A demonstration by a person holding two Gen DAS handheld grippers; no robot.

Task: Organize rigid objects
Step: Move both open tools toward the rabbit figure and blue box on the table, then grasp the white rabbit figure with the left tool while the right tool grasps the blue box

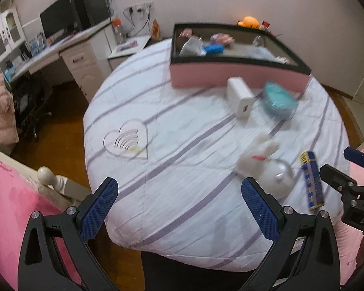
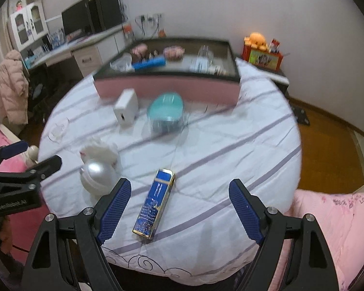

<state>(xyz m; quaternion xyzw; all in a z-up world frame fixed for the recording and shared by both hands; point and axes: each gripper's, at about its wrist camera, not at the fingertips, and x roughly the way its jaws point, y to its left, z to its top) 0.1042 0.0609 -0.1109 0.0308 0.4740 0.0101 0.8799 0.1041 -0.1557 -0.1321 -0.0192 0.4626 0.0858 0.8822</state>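
Your left gripper (image 1: 179,206) hovers with its blue-padded fingers (image 1: 98,208) spread wide, gripping nothing. Your right gripper (image 2: 179,208) is likewise agape and empty, pads (image 2: 245,213) well apart. Each one shows at the edge of the other's view, side by side

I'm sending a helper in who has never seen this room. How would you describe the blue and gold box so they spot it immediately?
Start at the round table under the white cloth with purple stripes, with a pink storage box at its far side. At the near edge, between the open right gripper fingers, lies the blue and gold box. It is the only long, slim, dark item; the white rabbit figure beside it is pale and rounded.
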